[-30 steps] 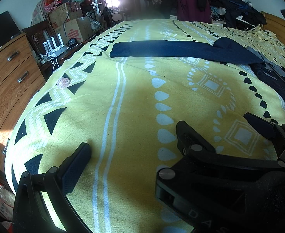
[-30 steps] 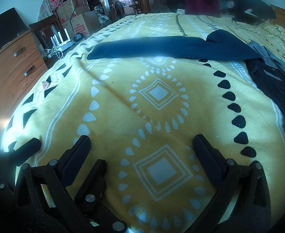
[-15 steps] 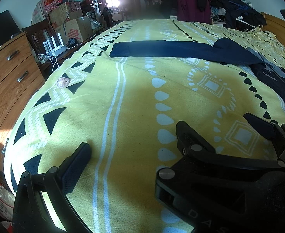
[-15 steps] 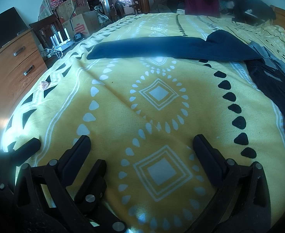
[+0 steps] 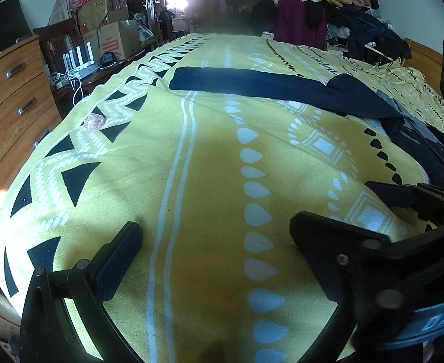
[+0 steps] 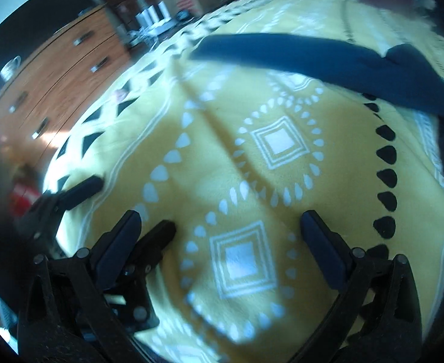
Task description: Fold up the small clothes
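Nearest me, my left gripper (image 5: 215, 233) and right gripper (image 6: 220, 222) hover just above the bed, jaws apart and empty. The fleecy yellow blanket (image 5: 209, 181) carries white teardrops, diamonds and black triangles. Farther on, a navy garment (image 5: 261, 86) lies flat, its long axis running left to right across the bed. A wooden dresser (image 5: 7, 96) and cardboard boxes (image 5: 113, 39) stand beyond, on the left.

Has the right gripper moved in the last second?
Yes. The right gripper has swung and tilted: the dresser and the navy garment now slant across its blurred view. Its jaws are open and empty.
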`<state>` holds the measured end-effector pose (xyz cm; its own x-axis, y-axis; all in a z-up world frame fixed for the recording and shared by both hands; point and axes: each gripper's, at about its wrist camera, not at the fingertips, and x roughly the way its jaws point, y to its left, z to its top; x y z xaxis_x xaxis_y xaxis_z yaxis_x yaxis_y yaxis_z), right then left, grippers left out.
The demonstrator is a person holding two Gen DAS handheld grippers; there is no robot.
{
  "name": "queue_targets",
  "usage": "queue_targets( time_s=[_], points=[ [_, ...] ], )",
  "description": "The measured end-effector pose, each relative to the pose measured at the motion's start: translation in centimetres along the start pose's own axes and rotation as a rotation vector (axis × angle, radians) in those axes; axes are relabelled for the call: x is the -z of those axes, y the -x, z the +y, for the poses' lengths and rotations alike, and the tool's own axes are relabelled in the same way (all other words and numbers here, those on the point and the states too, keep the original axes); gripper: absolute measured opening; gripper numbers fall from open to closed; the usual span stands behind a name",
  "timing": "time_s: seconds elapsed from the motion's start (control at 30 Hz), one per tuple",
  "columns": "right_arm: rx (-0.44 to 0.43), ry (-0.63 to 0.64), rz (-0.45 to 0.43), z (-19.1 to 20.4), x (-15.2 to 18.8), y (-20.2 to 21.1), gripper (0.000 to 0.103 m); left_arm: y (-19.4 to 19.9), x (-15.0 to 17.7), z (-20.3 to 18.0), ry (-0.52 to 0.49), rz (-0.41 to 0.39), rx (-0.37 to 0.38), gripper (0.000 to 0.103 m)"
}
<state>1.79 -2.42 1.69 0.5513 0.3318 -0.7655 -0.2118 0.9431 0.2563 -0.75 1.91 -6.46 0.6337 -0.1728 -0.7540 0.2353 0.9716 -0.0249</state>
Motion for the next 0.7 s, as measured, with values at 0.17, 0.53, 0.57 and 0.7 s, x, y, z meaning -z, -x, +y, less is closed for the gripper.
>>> queue_targets(
  time_s=[0.17,0.53,0.57,0.7],
  points=[
    [-0.039,0.022,0.053,-1.7,-1.9,3.2,0.103,2.9,0.2,-1.0,0.033,-0.092,-0.082,0.103],
    [0.075,0.253,-0.456,-10.9,-0.8,23.4,0.103,20.7,-9.5,-6.5,0.114,-0.624,-0.136,0.103],
    [0.103,0.238,-0.453,-13.0,-0.7,24.2,0.103,22.7,-11.0,-7.6,0.120,-0.682,-0.134,0.103],
    [0.294,0.017,-0.384,-26.2,1.1,27.5,0.103,25.8,-16.3,-13.3,0.146,-0.820,-0.048,0.103]
  ],
)
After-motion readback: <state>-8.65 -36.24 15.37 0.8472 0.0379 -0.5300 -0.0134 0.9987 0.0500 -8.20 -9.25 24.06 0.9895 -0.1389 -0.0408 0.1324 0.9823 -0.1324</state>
